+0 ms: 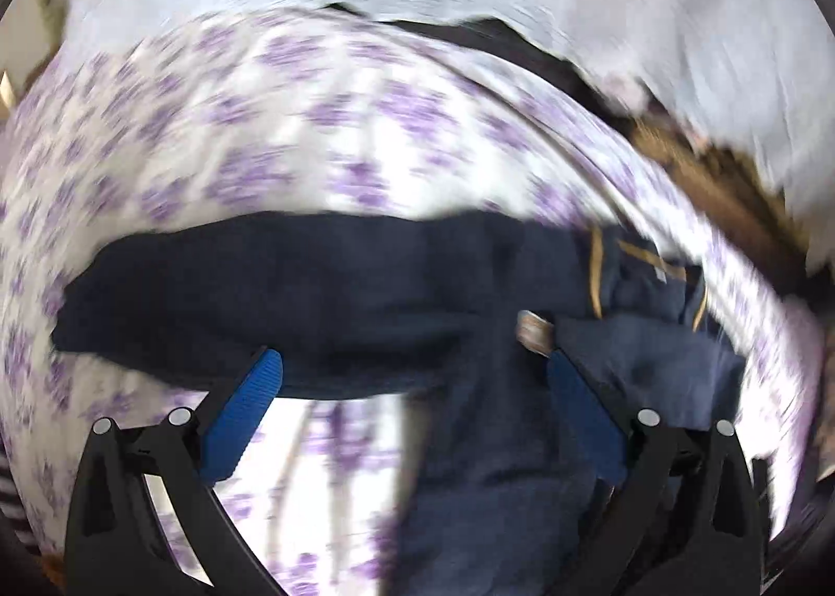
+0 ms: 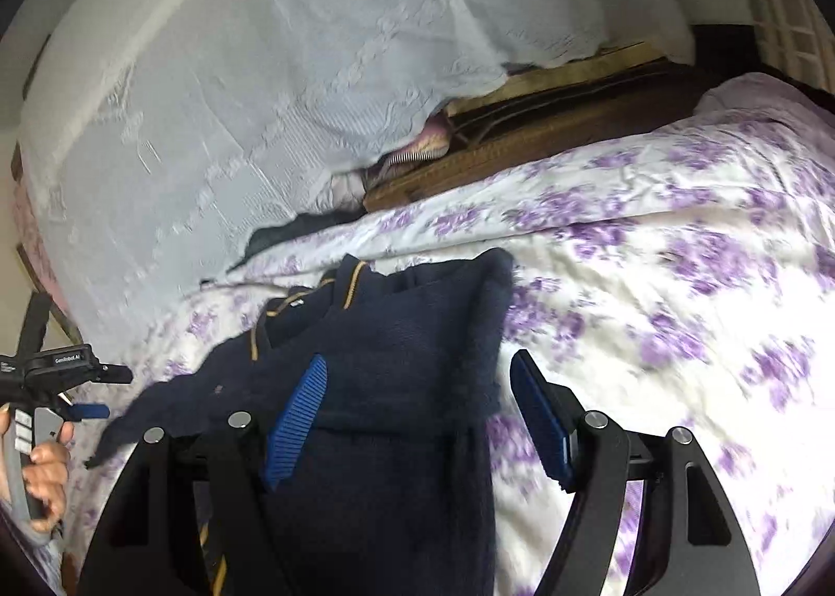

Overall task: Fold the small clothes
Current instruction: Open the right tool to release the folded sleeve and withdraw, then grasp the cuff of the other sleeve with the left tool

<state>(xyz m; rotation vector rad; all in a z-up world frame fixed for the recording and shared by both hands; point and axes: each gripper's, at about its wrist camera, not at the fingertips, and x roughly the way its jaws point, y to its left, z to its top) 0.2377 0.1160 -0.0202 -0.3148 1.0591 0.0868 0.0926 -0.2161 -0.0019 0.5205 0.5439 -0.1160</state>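
Observation:
A navy knit sweater (image 2: 396, 335) with tan trim at the neck lies on a white bed sheet with purple flowers (image 2: 652, 283). My right gripper (image 2: 420, 361) hovers over its folded right part, open, with the blue pads wide apart and not pressing on the cloth. In the left wrist view the sweater (image 1: 323, 293) spreads across the middle, blurred. Above it my left gripper (image 1: 412, 356) stands open with nothing gripped. In the right wrist view the left gripper (image 2: 112, 392) is at the far left, held by a hand (image 2: 47, 481), just off the sweater's sleeve end.
A pale lace cover (image 2: 235, 74) hangs over a bulky shape at the back. A brown wooden bed frame (image 2: 522, 142) runs behind the sheet, with striped cloth (image 2: 417, 152) tucked beside it. The flowered sheet stretches on to the right of the sweater.

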